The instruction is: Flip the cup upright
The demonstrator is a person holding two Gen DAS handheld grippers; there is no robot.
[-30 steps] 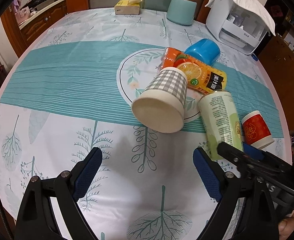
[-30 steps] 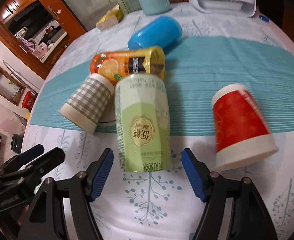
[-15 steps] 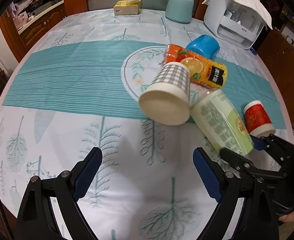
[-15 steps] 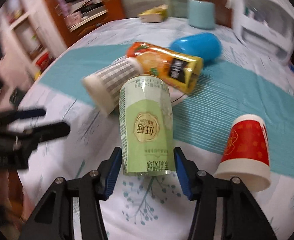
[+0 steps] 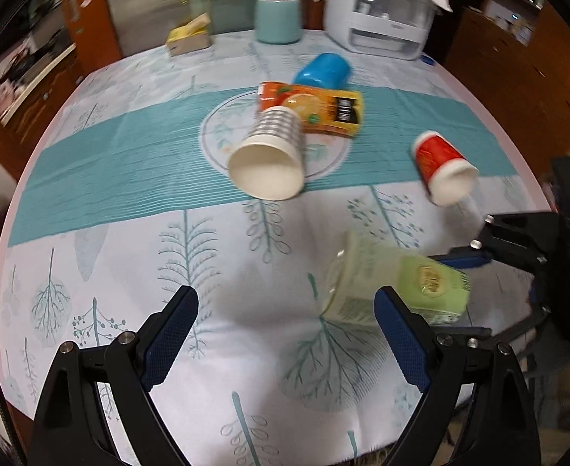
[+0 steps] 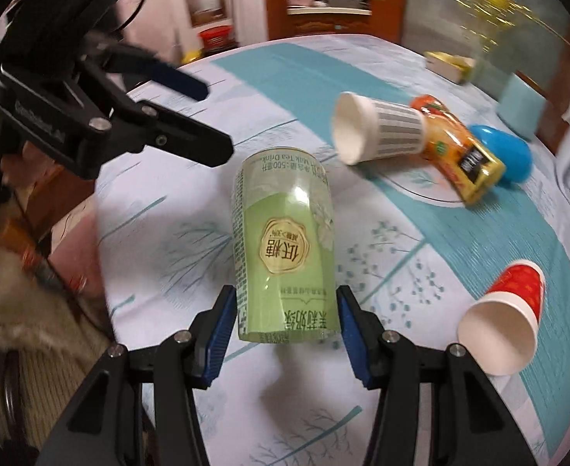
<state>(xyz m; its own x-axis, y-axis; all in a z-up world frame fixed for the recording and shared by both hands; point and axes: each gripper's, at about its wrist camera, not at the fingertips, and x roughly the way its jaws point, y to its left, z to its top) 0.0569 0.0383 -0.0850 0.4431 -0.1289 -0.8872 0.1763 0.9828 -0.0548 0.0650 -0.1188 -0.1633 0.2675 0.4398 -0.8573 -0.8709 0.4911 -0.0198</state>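
My right gripper [image 6: 283,320] is shut on a light green milk tea cup [image 6: 285,248] and holds it lifted and tilted above the tablecloth. The same cup [image 5: 393,279] shows in the left wrist view, low right, held by the right gripper [image 5: 490,256]. My left gripper [image 5: 285,330] is open and empty over the table's near part; it also shows in the right wrist view [image 6: 192,112] at upper left. A grey checked paper cup [image 5: 269,155] and a red paper cup [image 5: 442,171] lie on their sides.
An orange juice carton [image 5: 320,110] and a blue cup [image 5: 322,72] lie behind the checked cup near the round mat [image 5: 215,139]. A teal canister [image 5: 277,17], a yellow box [image 5: 190,37] and a white appliance [image 5: 382,19] stand at the table's far edge.
My right gripper closed on the green cup, lifted it off the table and swung it to the near right, turning it. The left gripper stayed open and drew back a little.
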